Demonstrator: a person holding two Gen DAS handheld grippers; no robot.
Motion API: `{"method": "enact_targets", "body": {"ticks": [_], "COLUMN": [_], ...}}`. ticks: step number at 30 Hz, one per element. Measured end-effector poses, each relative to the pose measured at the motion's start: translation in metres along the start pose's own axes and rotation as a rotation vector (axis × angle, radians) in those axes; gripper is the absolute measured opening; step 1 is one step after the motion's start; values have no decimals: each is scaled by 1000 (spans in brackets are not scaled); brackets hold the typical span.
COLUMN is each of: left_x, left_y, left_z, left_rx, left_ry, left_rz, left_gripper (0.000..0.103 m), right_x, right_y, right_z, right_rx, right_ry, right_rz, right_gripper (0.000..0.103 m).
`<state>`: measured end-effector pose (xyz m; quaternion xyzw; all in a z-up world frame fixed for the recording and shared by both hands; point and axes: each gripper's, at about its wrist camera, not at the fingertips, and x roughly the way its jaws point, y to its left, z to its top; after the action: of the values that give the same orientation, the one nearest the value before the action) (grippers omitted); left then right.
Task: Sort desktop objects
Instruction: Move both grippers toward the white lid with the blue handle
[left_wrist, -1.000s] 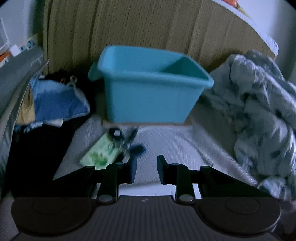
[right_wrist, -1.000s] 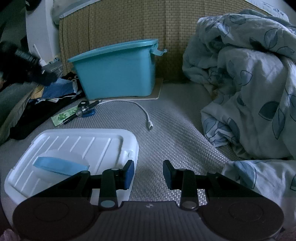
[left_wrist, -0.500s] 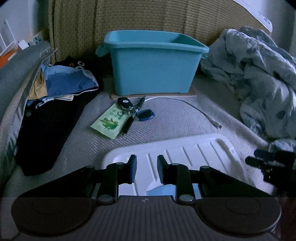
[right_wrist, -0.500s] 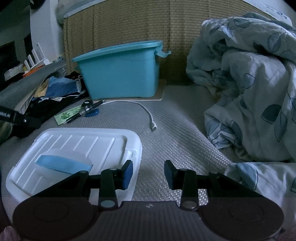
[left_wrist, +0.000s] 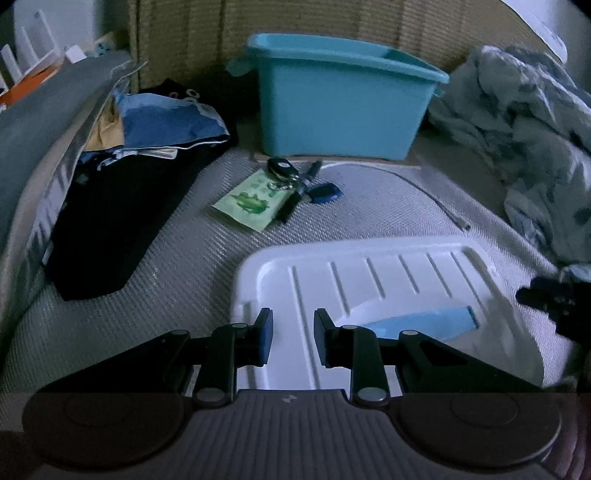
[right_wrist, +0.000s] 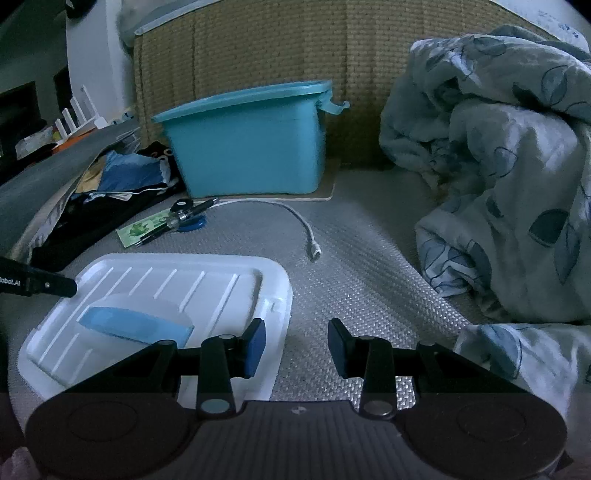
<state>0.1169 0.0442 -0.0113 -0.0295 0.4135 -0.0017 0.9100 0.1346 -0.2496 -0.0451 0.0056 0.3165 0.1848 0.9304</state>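
Left view, hand-held gripper: our left hand-held gripper (left_wrist: 292, 332) hangs low at 6 o'clock with a narrow gap between its jaws and nothing in it, poised over the near-left corner of the white lid (left_wrist: 369, 280).
Left view, task things: at 12 o'clock from the jaws, well beyond the lid, lies a small heap on the woven mat (left_wrist: 177, 251): a green packet (left_wrist: 249, 199), a black key fob (left_wrist: 281, 169) resting on its far corner, a dark pen (left_wrist: 297, 192) lying across its right edge, and a blue tag (left_wrist: 325, 192) just beside the pen.
Left view, destination: the teal bin (left_wrist: 343, 107) stands upright just behind the heap, open at the top; we judge it the place for the sorted things.
Left view, cable: a white cable (left_wrist: 428, 188) curves off toward 2 o'clock, apart from the heap.
Right view, hand-held gripper: our right hand-held gripper (right_wrist: 296, 343) is spread wide and empty at 6 o'clock, its left pad over the lid's near-right edge (right_wrist: 273, 295), its right pad over bare mat.
Right view, task things: the same heap sits at 10 o'clock beside the bin (right_wrist: 247, 147); the cable's plug end (right_wrist: 315, 254) lies at 12 o'clock, nearest this side. The duvet (right_wrist: 498, 166) fills 1 to 3 o'clock.
Step in hand, our judgement: nothing is sorted yet and we are about to make a first pick.
Doing it well: we would take the fob or pen first, since they weigh on the packet; open the left jaws wider, come down across the pen's short axis, and lift clear of the bin's rim before release.
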Motion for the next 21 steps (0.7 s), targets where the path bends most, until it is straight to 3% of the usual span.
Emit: {"method": "enact_targets", "body": {"ticks": [21], "left_x": [6], "left_y": [18], "left_z": [-2], "left_rx": [-90], "left_ry": [38], "left_rz": [51], "left_gripper": [28], "right_x": [5], "right_y": [-1], "right_z": [-1], "right_rx": [7], "right_ry": [42], "right_rz": [23], "right_gripper": [42]}}
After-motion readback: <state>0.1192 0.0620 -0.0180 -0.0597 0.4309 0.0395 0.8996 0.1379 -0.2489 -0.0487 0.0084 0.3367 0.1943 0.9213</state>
